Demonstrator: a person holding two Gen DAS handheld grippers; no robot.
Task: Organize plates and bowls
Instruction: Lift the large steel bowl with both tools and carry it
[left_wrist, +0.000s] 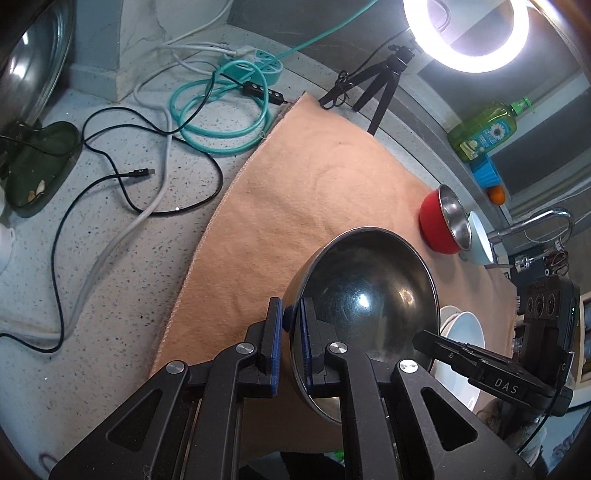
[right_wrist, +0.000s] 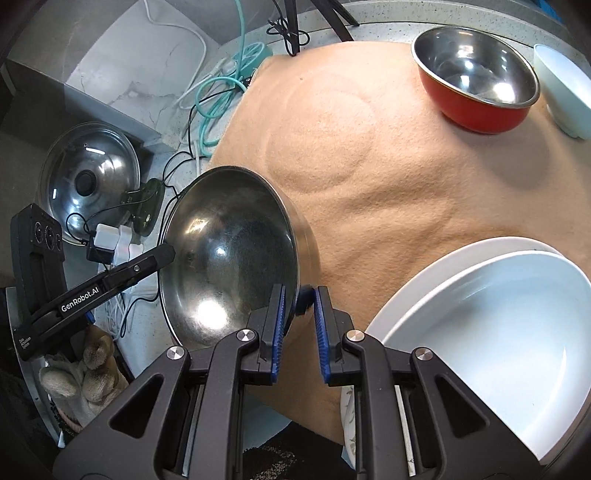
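1. The left gripper is pinched on the rim of a steel bowl, one blue pad inside the wall and one outside.
2. The right gripper clamps the opposite rim of the same steel bowl in the same way, so the bowl is held between both tools, tilted on its side above the cloth.
3. Just to the right of the held bowl, two white dishes sit nested on the near edge of a peach cloth; whether the steel bowl touches them cannot be told.
4. A gloved hand shows under the left tool in the right wrist view.
5. Farther across the cloth stands a red bowl with a shiny steel inside, upright, and just beside it a pale blue bowl at the cloth's far corner.
6. Off the cloth to the left, on the speckled counter, lie tangled cables and a glass pot lid.
7. Farthest back are a lit ring light on a small tripod and a green soap bottle.
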